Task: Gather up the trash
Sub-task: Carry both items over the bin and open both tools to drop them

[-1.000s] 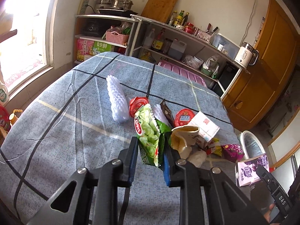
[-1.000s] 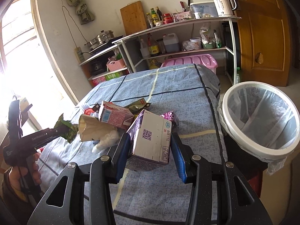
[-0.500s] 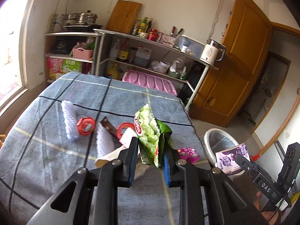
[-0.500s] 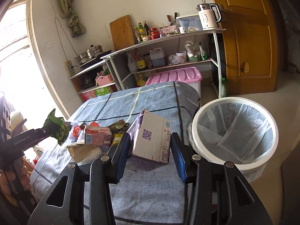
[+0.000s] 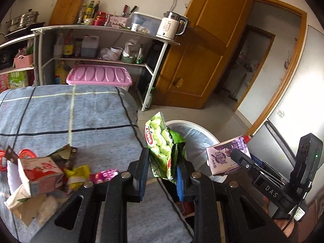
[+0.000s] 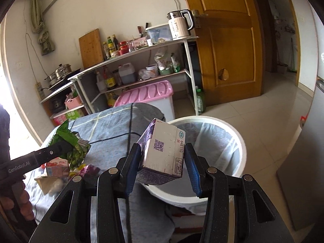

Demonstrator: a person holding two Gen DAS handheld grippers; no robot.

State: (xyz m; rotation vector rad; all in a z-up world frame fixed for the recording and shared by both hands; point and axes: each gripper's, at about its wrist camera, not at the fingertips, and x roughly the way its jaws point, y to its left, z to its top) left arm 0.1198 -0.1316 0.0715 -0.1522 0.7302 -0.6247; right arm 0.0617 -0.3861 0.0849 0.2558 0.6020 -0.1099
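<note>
I have the left gripper [image 5: 162, 174] clamped tight on a crumpled green snack bag [image 5: 162, 145], pinched low so the bag stands up clear of the jaws. My right gripper [image 6: 162, 168] holds a purple-and-white drink carton [image 6: 162, 151] across its flat sides, jaws at a middling width set by the carton, with its corner tipped toward the bin. Just beyond both loads sits the white trash bin [image 6: 241, 141], lined with a clear bag and set beside the end of the table [image 5: 60, 111]; I judge both pieces are being carried there for dropping. On the blue checked cloth to the left more trash waits: a red milk carton [image 5: 38, 174] and loose wrappers [image 5: 79, 172].
</note>
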